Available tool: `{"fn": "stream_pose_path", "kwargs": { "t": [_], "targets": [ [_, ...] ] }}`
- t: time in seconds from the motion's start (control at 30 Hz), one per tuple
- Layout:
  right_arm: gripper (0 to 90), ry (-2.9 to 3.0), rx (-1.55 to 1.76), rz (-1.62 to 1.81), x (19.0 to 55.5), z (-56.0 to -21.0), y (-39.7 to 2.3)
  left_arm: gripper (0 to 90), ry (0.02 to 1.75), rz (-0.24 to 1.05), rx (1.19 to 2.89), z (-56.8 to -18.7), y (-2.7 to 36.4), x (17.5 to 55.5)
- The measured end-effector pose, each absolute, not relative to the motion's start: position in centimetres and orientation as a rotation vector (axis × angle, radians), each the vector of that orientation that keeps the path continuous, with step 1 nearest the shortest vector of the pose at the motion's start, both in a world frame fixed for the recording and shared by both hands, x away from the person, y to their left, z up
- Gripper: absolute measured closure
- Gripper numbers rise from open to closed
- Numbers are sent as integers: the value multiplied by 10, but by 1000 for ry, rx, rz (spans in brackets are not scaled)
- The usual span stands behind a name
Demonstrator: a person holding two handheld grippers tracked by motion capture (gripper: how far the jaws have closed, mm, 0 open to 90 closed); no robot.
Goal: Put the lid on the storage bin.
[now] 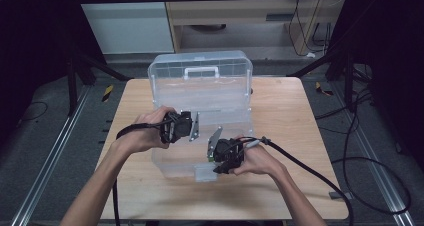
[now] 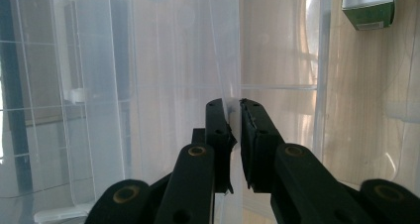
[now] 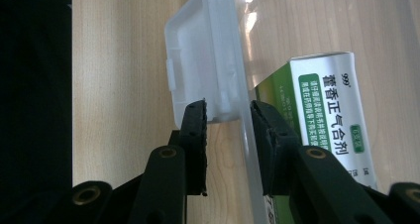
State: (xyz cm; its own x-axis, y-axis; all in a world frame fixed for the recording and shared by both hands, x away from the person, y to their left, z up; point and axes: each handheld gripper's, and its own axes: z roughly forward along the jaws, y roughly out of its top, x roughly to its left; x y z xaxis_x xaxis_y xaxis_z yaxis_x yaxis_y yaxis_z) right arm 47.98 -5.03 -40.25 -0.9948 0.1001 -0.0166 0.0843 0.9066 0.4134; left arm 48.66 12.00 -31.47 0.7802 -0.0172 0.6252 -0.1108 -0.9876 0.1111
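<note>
A clear plastic storage box (image 1: 200, 93) stands on the wooden table (image 1: 300, 136) with its lid raised toward the far side. My left gripper (image 1: 182, 128) is at the box's left side. In the left gripper view, my left gripper (image 2: 234, 105) is shut on a thin clear wall (image 2: 233, 60) of the box. My right gripper (image 1: 225, 156) is at the front of the box, where my right gripper (image 3: 228, 107) is shut on the front wall together with the white latch (image 3: 198, 60). A green and white medicine carton (image 3: 322, 115) lies inside the box, and the carton (image 2: 369, 6) also appears far off past the left jaws.
A handle (image 1: 201, 72) sits on the raised lid. Bare wood surrounds the box on the right and near sides. Cables (image 1: 320, 176) trail from both grippers over the table's edges. Dark frame rails and floor cables surround the table.
</note>
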Motion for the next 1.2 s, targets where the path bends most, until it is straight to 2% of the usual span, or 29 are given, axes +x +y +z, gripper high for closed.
{"fn": "stream_pose_path", "kwargs": {
  "t": [0.7, 0.93, 1.2],
  "targets": [
    [673, 3001, 157, 687, 477, -402, -53, 817, -119, 990, 2818, -321, 121, 475],
    [627, 2936, 192, 793, 474, -387, -67, 816, -105, 979, 2822, -321, 121, 474],
    [654, 2844, 291, 901, 466, -369, -90, 815, -107, 984, 2824, -321, 120, 474]
  ]
}}
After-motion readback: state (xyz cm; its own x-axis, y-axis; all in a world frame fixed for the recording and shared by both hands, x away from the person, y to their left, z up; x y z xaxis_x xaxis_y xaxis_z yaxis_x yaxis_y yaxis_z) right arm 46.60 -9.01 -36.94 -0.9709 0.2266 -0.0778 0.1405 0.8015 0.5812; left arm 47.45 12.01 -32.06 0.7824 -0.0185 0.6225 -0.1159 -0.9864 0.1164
